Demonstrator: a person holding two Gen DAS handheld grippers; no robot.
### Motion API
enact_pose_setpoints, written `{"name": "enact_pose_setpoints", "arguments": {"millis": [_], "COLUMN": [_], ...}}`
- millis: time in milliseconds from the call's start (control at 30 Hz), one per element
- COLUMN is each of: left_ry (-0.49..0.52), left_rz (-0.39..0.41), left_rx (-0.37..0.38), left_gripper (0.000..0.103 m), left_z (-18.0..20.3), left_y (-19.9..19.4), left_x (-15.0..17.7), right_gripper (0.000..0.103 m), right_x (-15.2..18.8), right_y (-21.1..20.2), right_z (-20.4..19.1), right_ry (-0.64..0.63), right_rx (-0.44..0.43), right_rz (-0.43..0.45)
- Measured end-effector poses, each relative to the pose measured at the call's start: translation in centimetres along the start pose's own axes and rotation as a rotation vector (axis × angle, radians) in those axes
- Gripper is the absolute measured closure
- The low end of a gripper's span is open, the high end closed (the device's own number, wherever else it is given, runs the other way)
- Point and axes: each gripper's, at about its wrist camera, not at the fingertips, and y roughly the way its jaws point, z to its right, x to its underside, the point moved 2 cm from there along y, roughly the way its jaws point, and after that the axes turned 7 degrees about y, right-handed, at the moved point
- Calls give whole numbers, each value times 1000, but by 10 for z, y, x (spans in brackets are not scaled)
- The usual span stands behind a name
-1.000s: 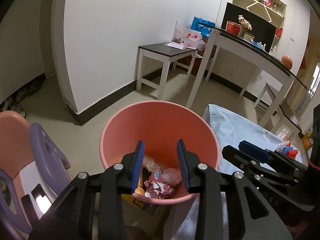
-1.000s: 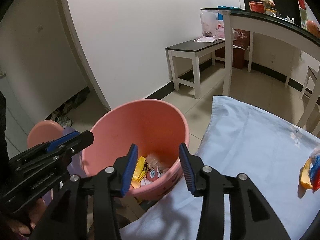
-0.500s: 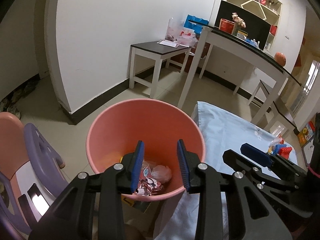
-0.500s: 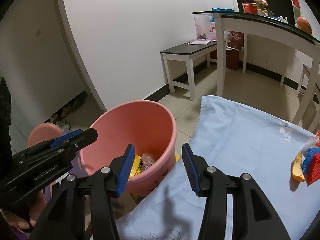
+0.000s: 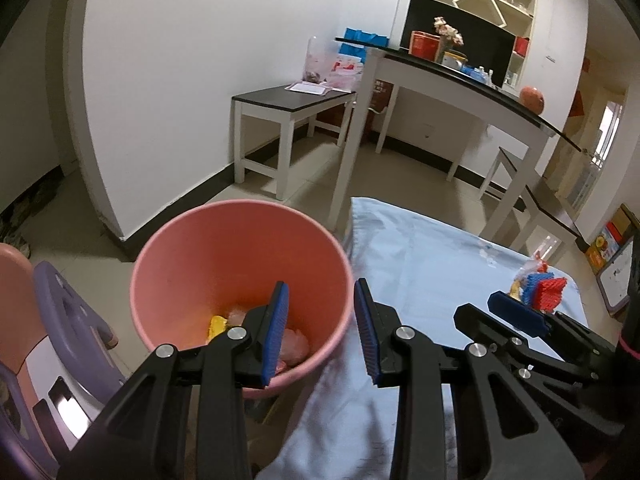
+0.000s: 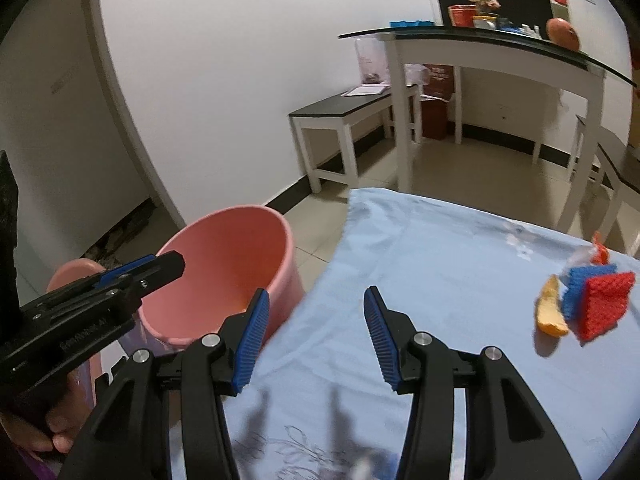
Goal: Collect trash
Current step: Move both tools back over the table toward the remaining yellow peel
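Both grippers are empty: right gripper [image 6: 312,322] spread, left gripper [image 5: 320,328] too. Remaining trash [image 6: 584,304] lies on the blue cloth [image 6: 420,260], far from the pink bucket [image 5: 240,216]; approach low, then pinch 1 piece.

Left gripper [image 5: 320,330]: pitched downward, jaws parted, nothing between them. Right gripper [image 6: 314,330]: pitched downward beside it, jaws parted wider after just opening, nothing between them. A hand [image 6: 48,432] grips the left gripper's handle.

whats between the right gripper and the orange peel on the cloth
Only bare blue cloth lies between the right gripper and the peel, in the right wrist view.
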Motion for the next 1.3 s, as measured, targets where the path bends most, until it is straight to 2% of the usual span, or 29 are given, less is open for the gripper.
{"name": "enact_pose_setpoints", "arguments": {"millis": [200,567,800,1000,1300], "left_ry": [11,139,290,433,671], "left_rz": [-8,-37,-45,-73,-118], "left_rx": [60,173,287,420,465], "left_gripper": [69,69,69,69,69], "left_z": [25,97,152,202,257], "left_y": [1,13,23,45,100], "left_x": [0,7,15,17,21], "right_gripper": [54,54,54,54,54], "right_x": [5,13,22,28,35], "right_y": [-20,-62,-81,-90,-90], "right_z": [32,107,153,190,234], "right_ry": [42,148,224,291,387], "right_rx": [51,173,250,304,353], "right_rz": [20,72,86,94,82]}}
